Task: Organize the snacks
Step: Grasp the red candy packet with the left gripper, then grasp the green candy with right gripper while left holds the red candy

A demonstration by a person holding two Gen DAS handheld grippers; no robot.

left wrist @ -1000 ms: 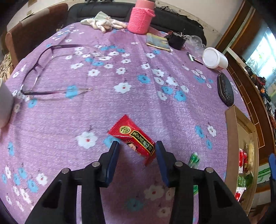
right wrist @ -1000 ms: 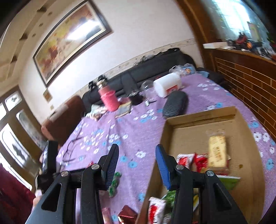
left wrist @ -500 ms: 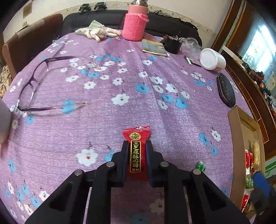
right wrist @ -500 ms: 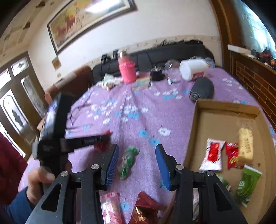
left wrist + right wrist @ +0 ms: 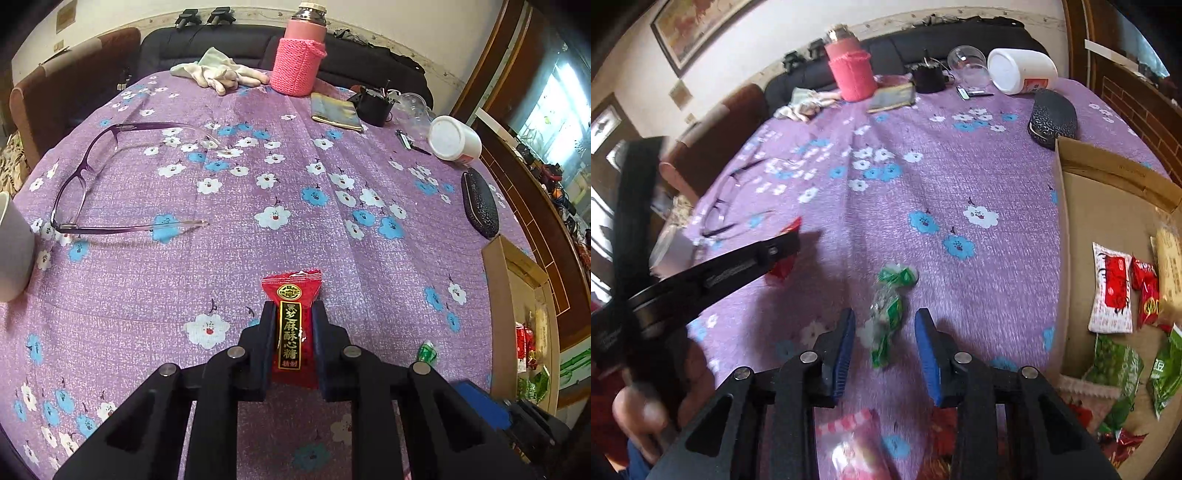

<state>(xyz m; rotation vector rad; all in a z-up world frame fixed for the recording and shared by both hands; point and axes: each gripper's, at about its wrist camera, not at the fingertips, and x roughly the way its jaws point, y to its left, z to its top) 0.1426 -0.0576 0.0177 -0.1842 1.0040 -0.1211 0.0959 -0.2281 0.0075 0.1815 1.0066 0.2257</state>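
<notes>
Left-wrist view: my left gripper (image 5: 293, 325) clamped a red foil candy packet (image 5: 292, 325). My right gripper (image 5: 885, 345) was closing around a green crinkly wrapped sweet (image 5: 886, 317), untouched between its jaws; thin wrapper could slip sideways.

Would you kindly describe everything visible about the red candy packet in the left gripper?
The red candy packet is a glossy wrapper with a crimped top edge, a gold round emblem and a black strip of gold characters. It stands upright, pinched at both sides by the left gripper, its top poking beyond the fingers above the purple flowered tablecloth.
</notes>
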